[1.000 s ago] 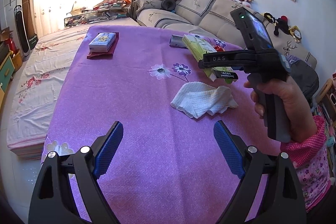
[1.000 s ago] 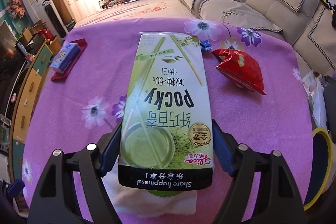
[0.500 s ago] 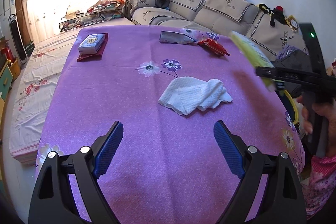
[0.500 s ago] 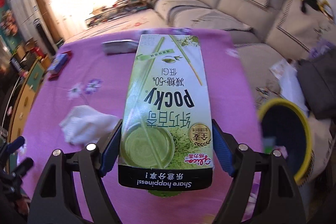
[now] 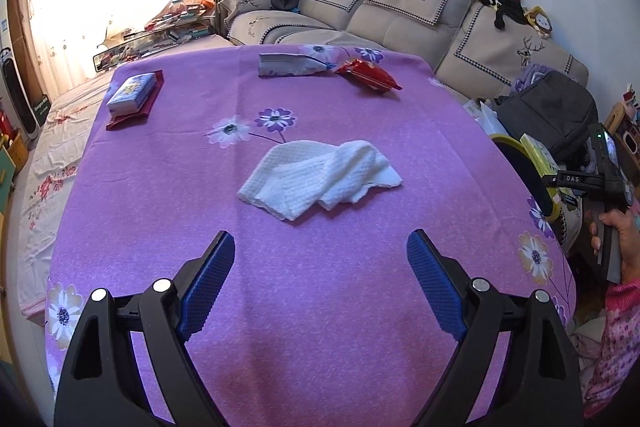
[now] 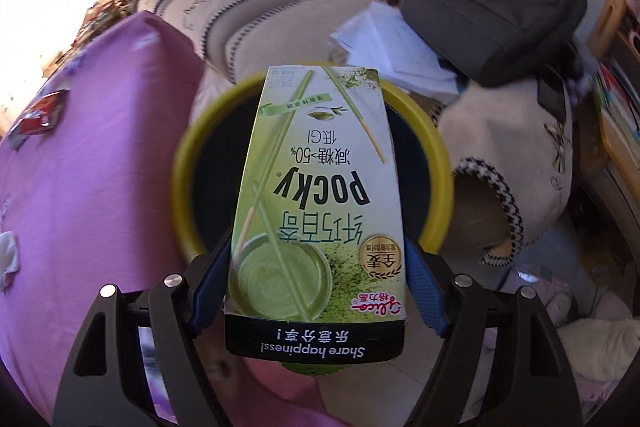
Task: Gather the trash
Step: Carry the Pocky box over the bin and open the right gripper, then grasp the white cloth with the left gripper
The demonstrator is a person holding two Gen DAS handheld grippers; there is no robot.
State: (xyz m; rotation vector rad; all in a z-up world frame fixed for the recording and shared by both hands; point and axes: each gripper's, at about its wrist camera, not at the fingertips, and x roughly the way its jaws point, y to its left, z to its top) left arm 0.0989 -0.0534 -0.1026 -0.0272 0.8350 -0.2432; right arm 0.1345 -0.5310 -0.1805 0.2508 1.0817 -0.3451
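Carrying a flat green cardboard Pocky box (image 6: pixel 316 195) clamped across its width, the right gripper (image 6: pixel 318 283) holds it over the round yellow-rimmed bin (image 6: pixel 438 163) beside the worktop (image 5: pixel 320 267). Next, I judge, its jaws must part. The left gripper (image 5: pixel 320 287), jaws wide and empty, faces a crumpled white waffle-textured cloth (image 5: pixel 320 179).

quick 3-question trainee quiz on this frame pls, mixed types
1. True or false: the left tool holds the white cloth.
2. What does the right tool grip? A) red wrapper B) Pocky box C) cloth
3. What colour is the rim of the bin under the box?

Key:
1. False; it is open and empty, short of the cloth.
2. B, the Pocky box.
3. Yellow.
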